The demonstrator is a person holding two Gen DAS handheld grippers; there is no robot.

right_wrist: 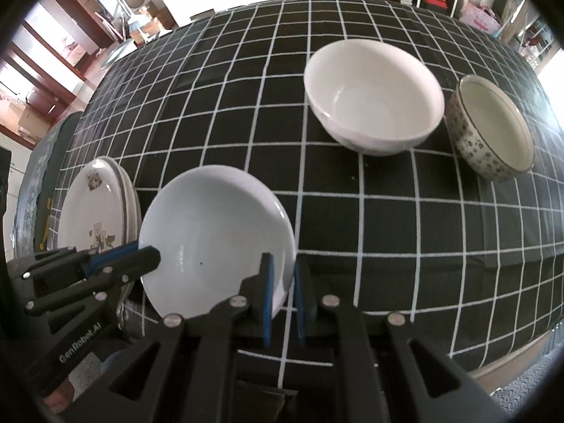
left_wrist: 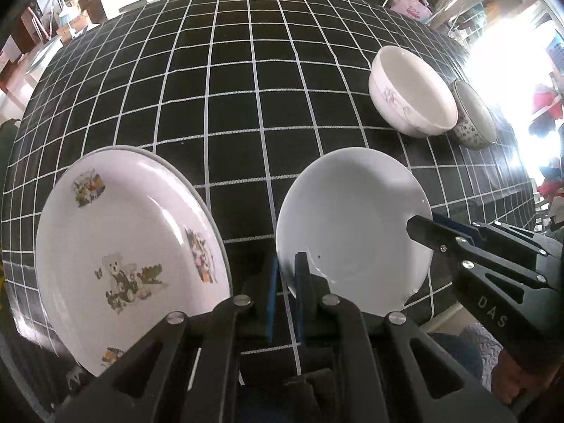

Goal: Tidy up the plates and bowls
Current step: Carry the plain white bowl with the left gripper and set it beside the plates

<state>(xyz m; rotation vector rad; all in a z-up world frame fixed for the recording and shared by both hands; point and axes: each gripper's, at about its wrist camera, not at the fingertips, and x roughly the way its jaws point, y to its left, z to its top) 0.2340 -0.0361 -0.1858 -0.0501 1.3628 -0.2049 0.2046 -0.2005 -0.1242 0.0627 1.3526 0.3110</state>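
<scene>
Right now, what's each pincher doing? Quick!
Left gripper: shut on the plain white plate's left rim.
Right gripper: shut on its right rim.

White letters "DAS" run along the right gripper point(left_wrist: 419, 229); "GenRobot.AI" reads along the left gripper point(right_wrist: 149, 257), its last letters perhaps slightly blurred.

The printed plate point(left_wrist: 130, 253) hides all but the rims of the plates beneath it, so their number is unclear; the patterned bowl point(left_wrist: 474, 116) sits half behind the white bowl point(left_wrist: 410, 93); glare washes out the room at right; shelf clutter is too small to identify.
</scene>
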